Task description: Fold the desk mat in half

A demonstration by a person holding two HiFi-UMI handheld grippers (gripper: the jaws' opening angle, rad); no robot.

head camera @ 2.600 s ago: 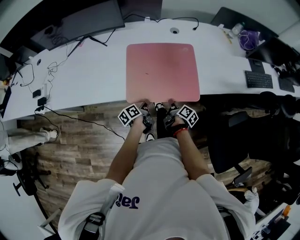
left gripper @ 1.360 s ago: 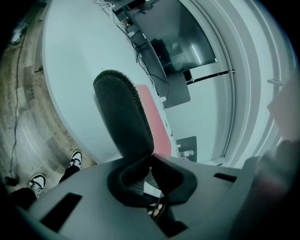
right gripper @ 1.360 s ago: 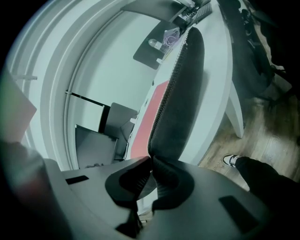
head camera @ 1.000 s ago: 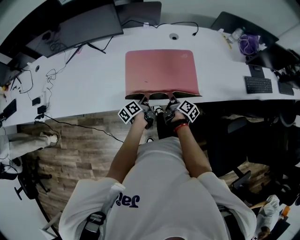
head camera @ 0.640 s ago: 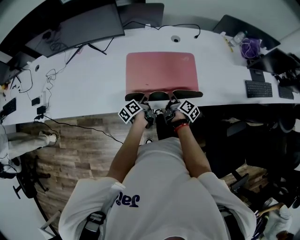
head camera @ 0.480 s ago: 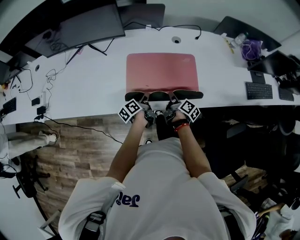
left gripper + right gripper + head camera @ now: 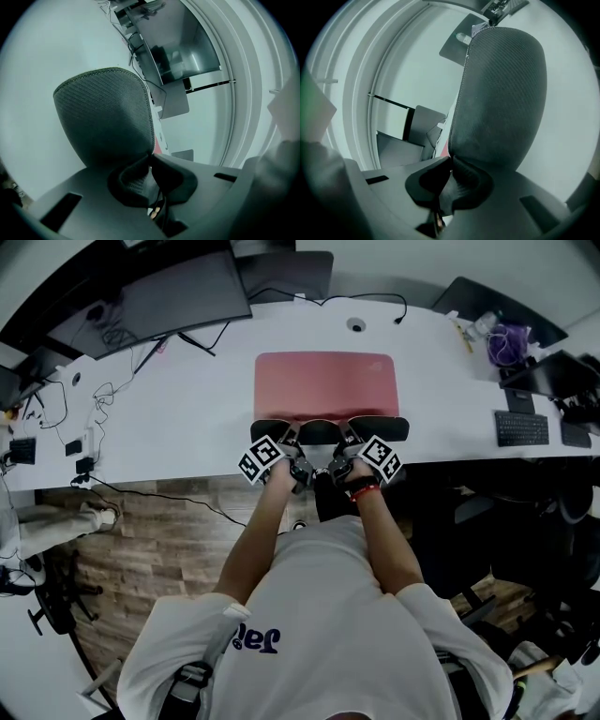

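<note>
Head view, with both gripper views. The mat (image 7: 325,385) lies on the white desk (image 7: 187,409) at the person's 12 o'clock. Moments ago it lay flat and fully pink, its 6 o'clock edge at the desk's lip. That edge is now raised and carried toward 12 o'clock, so the pink area has shrunk to a shorter band. The dark underside (image 7: 328,429) shows as three drooping lobes along the near side. By this reading the fold is under way but well short of half: the lifted edge has still to travel to the far edge and be laid on it. The left gripper (image 7: 292,439) and the right gripper (image 7: 344,439) stand close together on the middle of the lifted edge, at the mat's 7 and 5 o'clock, so the outer corners sag. In each gripper view the jaws are clamped on the mat edge, with the woven underside rising as a rounded flap above the left gripper (image 7: 151,161) and the right gripper (image 7: 451,161). Both forearms reach straight ahead, nearly parallel, with the marker cubes turned outward. The grippers point toward 12 o'clock, tipped a little downward.
</note>
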